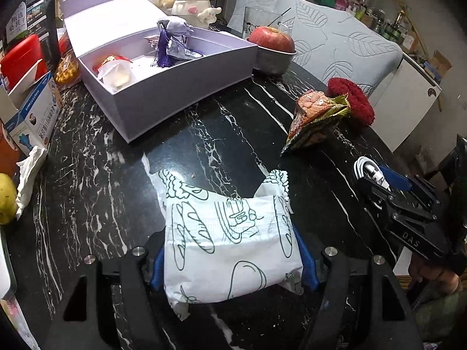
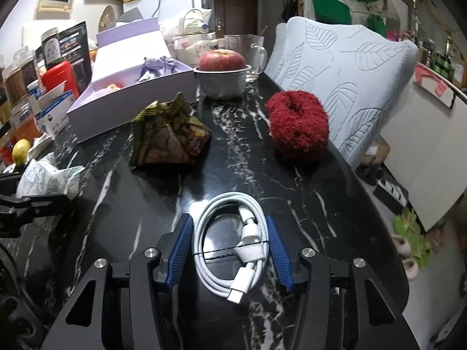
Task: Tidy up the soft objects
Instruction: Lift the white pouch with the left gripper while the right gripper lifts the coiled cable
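Our left claw [image 1: 230, 258] grips the white printed packet [image 1: 230, 233] just above the marble surface [image 1: 204, 134]. Right claw [image 2: 230, 250] sits narrow w/ pads against the coiled cable [image 2: 233, 242] on the surface.

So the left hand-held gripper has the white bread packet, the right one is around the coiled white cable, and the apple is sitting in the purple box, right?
Not quite. The apple sits in a small metal bowl beside the purple box, as the right wrist view shows. The rest holds: the left hand-held gripper has the bread packet, and the right hand-held gripper is around the cable.
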Demonstrator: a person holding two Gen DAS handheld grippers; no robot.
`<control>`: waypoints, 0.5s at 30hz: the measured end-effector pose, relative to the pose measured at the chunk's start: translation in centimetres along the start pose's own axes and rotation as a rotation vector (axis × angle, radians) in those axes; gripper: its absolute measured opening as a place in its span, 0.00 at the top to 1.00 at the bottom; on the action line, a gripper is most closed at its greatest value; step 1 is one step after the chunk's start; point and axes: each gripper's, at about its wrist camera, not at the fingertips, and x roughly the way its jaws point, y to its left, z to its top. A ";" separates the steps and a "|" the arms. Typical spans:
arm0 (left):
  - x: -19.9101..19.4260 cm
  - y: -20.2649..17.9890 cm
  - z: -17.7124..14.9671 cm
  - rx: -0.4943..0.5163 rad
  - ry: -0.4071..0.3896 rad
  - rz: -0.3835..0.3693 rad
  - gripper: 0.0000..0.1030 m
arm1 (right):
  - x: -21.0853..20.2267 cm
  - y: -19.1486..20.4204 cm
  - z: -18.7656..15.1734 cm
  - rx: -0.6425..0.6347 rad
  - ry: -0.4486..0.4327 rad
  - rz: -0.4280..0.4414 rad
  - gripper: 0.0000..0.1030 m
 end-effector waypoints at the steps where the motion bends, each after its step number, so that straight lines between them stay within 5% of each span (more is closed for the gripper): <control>1: 0.0 0.0 0.0 0.000 -0.001 0.000 0.32 | -0.1 0.1 -0.1 -0.002 0.003 0.006 0.50; 11: -0.4 -0.3 -0.7 0.023 0.010 0.008 0.32 | -1.3 1.6 -1.3 -0.033 0.028 0.013 0.48; 15: 0.0 -0.1 -0.6 0.007 0.019 0.012 0.32 | -1.0 1.9 -1.3 -0.040 0.021 0.009 0.31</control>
